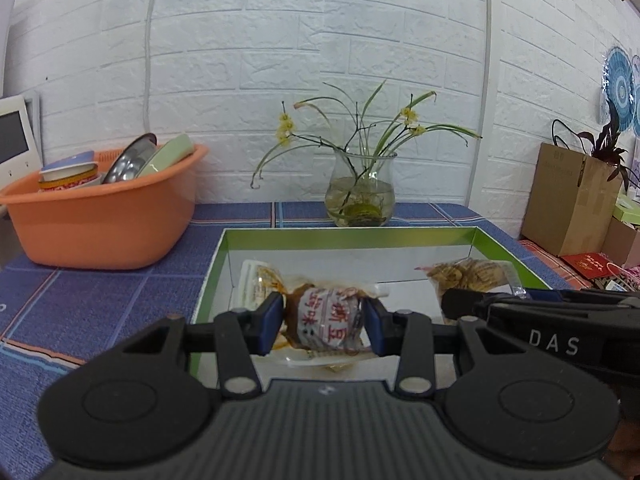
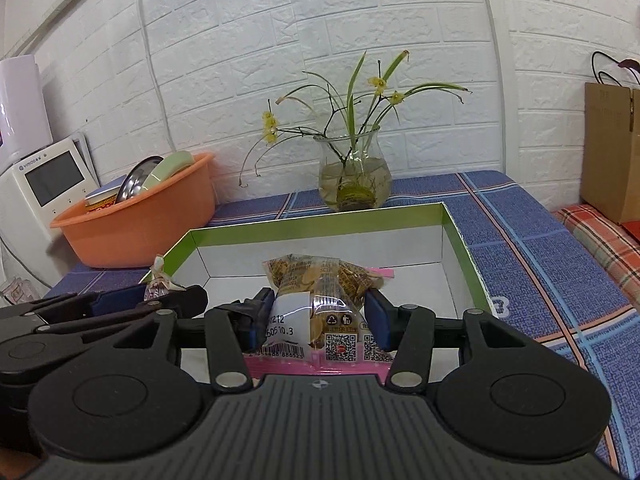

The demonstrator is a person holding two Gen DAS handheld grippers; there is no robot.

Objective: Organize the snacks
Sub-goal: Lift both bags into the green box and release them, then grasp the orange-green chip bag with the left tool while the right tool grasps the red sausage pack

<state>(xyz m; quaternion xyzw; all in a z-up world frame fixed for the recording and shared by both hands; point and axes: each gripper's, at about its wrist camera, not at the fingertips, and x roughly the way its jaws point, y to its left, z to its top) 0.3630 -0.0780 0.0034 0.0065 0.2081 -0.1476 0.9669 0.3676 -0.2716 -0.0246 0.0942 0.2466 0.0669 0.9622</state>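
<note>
We see a white brick wall [image 1: 280,40] behind a table [image 1: 100,300] covered with a blue checked cloth. On it, nearest us, sits a shallow open box [image 1: 348,236] with a green rim and white inside walls, and both grippers hang over its near part. To the left stands an orange plastic basin [image 1: 96,224] stacked with bowls and a metal dish, and beside that, at the far left of the right wrist view, a white device with a dark screen [image 2: 52,188]. Behind the box a glass vase [image 1: 362,188] holds water and thin green stems with small yellow flowers. At the right a brown paper bag [image 1: 568,200] stands just off the table's edge.

The left gripper [image 1: 324,326] holds a clear snack packet [image 1: 324,320] with a red and white label and brown contents; its blue pads press on both sides of the packet, at a narrow opening. The packet hangs above the box floor, near the box's front left.

The right gripper [image 2: 320,320] clamps a larger clear biscuit packet [image 2: 316,308] with a pink edge, a barcode and QR codes, its jaws set wide around it. This packet is over the middle front of the box; from the left wrist view it appears to the right of the other snack.
</note>
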